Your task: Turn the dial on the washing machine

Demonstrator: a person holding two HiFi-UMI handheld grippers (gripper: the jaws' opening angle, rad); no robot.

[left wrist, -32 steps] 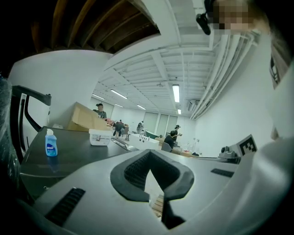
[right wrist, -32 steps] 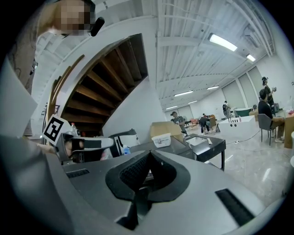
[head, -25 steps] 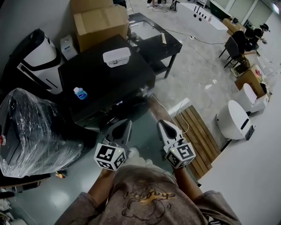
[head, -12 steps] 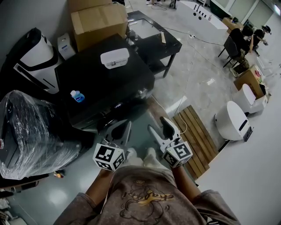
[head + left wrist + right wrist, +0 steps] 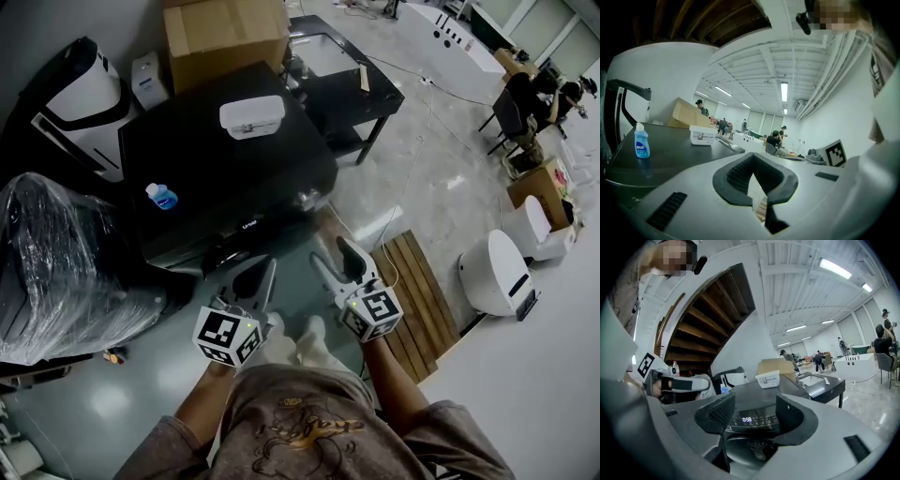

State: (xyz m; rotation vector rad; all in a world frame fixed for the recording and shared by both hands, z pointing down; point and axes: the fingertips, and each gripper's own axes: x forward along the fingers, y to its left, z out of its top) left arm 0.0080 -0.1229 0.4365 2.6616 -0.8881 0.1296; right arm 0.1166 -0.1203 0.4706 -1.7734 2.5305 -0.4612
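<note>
The black washing machine stands in front of me, its control strip facing my grippers. In the right gripper view the lit display and the round door show between the pads. A shiny knob-like part sits at the strip's right end; I cannot tell whether it is the dial. My right gripper is open; its jaws have just been opening, with nothing between them. My left gripper hangs beside it, pad tips together, holding nothing. Both are short of the machine.
A blue bottle and a white box stand on the machine's top. Behind are a cardboard box and a black table. A plastic-wrapped bulk stands left, a wooden pallet right.
The right gripper's jaws went from shut to open, and it drew left and back toward me. The left gripper shifted slightly. The head view moved a little.
</note>
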